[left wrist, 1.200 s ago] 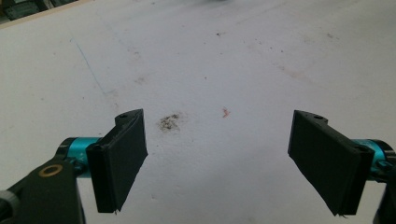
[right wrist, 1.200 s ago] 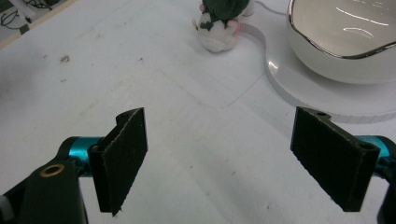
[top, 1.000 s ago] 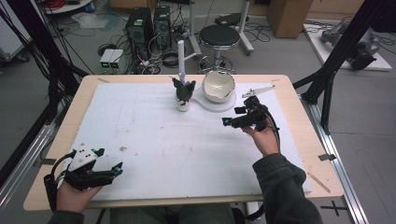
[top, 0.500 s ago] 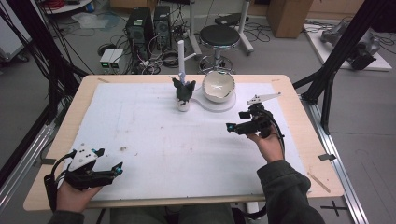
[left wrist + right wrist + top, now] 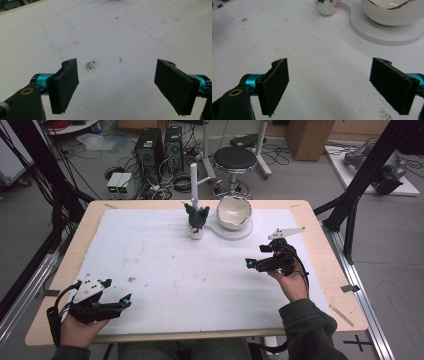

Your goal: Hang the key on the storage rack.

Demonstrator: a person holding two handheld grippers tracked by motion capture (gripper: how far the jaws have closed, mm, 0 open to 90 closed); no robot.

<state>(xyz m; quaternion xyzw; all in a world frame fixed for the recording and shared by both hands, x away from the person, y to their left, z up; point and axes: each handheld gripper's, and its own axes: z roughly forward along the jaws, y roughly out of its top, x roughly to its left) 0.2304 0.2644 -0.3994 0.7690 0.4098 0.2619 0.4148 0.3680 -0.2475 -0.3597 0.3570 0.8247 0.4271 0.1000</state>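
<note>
A white bowl (image 5: 233, 212) stands on a flat white base (image 5: 220, 231) at the back middle of the table. Left of it a small white pot with a dark green figure (image 5: 196, 220) holds an upright white rod (image 5: 194, 180). My right gripper (image 5: 251, 264) hovers over the mat in front of the bowl (image 5: 392, 10) and its base (image 5: 387, 35), well short of them. Its jaws have just been opening, and the right gripper (image 5: 329, 85) has only mat between them. My left gripper (image 5: 127, 301) rests at the near left corner, and the left gripper (image 5: 117, 85) stands open on nothing.
A white mat (image 5: 150, 250) covers most of the wooden table (image 5: 320, 235). A small brown stain (image 5: 132, 279) lies ahead of the left gripper, seen as a stain (image 5: 90, 65) between its jaws. Black frame posts (image 5: 357, 195) flank the table. A stool (image 5: 235, 157) and computer boxes stand behind.
The right gripper has drawn back from the bowl toward the person and slightly lower. The left hand has kept still.
</note>
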